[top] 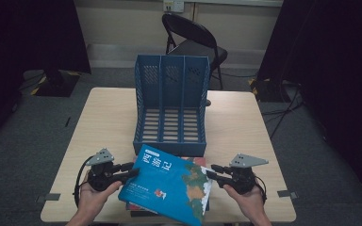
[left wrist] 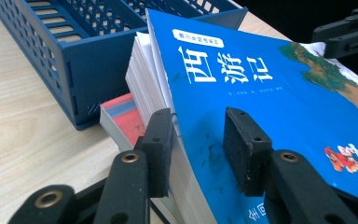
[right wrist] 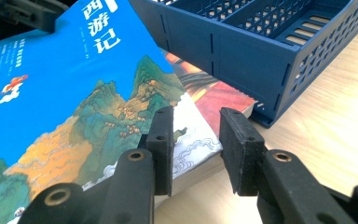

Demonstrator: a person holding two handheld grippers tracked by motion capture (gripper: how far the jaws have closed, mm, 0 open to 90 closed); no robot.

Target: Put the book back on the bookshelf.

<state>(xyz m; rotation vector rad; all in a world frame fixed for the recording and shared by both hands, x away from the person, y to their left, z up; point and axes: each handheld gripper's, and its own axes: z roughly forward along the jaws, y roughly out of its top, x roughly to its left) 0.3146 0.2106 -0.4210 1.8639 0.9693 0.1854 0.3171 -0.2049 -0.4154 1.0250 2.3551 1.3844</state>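
We have the blue book (top: 169,186) at the bench's (top: 108,117) near edge, lifted at a tilt off the red-covered book (left wrist: 123,119) beneath it, just in front of the blue file rack (top: 172,106). Our left claw (top: 131,170) straddles the spine side, one pad on the cover and one against the page block, clenched on it. Our right claw (top: 210,171) sits at the opposite corner; we cannot tell whether it grips. Holding two sides keeps the heavy volume steady for standing it in a slot.
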